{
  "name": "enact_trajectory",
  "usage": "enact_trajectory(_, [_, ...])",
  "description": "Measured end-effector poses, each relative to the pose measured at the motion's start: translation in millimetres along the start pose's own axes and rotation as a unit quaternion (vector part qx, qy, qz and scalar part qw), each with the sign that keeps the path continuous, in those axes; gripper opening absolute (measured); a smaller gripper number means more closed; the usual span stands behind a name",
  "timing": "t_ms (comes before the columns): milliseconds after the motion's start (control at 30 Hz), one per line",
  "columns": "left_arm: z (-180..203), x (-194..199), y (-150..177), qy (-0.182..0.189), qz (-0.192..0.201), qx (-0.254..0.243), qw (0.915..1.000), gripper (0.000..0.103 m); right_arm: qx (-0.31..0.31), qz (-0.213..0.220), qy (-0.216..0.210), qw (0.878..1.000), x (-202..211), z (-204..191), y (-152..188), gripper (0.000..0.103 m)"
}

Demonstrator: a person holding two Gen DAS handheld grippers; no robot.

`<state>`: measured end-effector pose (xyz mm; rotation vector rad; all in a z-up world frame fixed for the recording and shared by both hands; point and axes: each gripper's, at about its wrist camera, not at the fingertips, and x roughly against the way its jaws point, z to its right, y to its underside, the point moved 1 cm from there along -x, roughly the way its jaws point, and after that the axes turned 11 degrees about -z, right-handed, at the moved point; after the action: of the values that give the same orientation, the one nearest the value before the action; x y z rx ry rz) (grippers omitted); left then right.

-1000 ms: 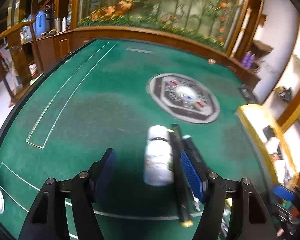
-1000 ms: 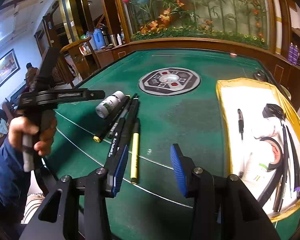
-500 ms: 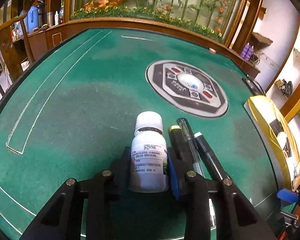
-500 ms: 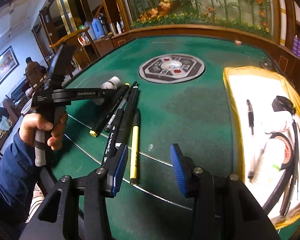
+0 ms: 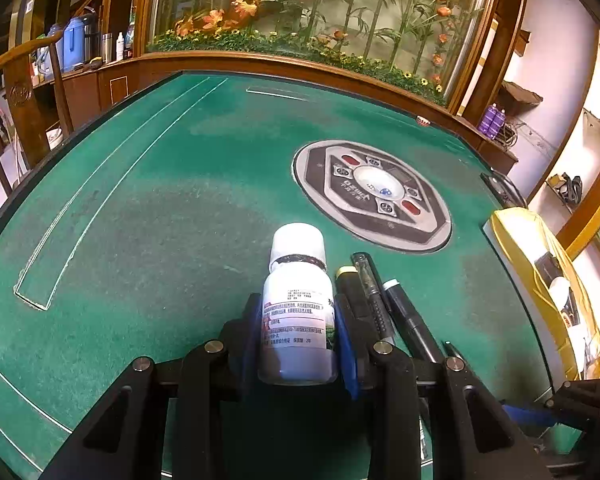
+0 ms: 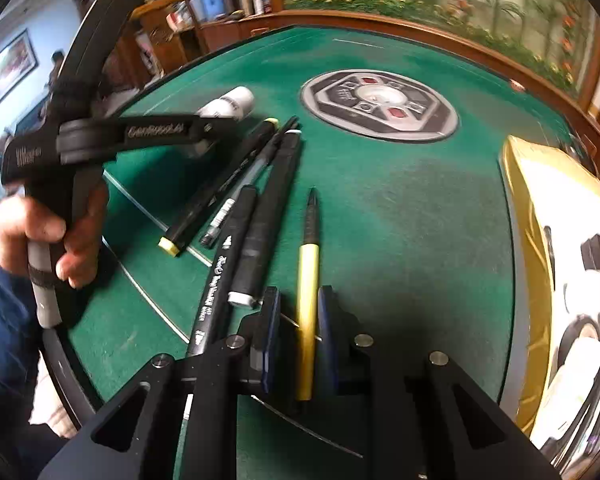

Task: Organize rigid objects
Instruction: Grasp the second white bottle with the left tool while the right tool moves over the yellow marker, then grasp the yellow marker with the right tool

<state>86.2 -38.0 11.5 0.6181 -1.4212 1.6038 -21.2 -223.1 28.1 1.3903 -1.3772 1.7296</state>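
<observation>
Green felt table (image 6: 380, 208) with an octagonal control panel (image 6: 380, 106) set in its middle. Near side of panel: white bottle (image 5: 298, 320), row of black pens (image 6: 236, 200), yellow pen (image 6: 307, 280). Yellow-rimmed tray (image 6: 520, 184) right of panel.

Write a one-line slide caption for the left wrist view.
Left gripper jaws clamp a white plastic labelled bottle lying on the green felt table beside black pens.

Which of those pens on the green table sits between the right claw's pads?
The yellow-barrelled pen, lying apart to the right of the black pens, which are bunched together.
</observation>
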Motion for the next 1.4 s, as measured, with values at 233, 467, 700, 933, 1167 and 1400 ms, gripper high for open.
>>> enact_trajectory(233, [-3,9,0,0.008,0.022,0.007,0.9997,0.036,-0.014,0.020,-0.005,1.000,8,4,2,0.008])
enact_trajectory(467, [-2,11,0,0.005,0.031,0.008,0.9995,0.036,-0.080,0.064,-0.043,0.994,22,32,9,0.008])
enact_trajectory(700, [-3,11,-1,-0.005,0.036,0.013,0.9992,0.036,-0.102,0.078,-0.067,0.989,25,42,10,0.008])
enact_trajectory(933, [-5,13,-1,-0.004,0.042,0.021,0.9989,0.036,-0.106,0.079,-0.069,0.989,25,44,10,0.008])
enact_trajectory(1167, [-6,15,-2,-0.004,0.049,0.023,0.9986,0.036,-0.111,0.077,-0.073,0.988,22,44,6,0.008])
enact_trajectory(1400, [-4,15,-1,-0.005,0.050,0.018,0.9986,0.036,-0.125,0.086,-0.080,0.985,23,49,8,0.008])
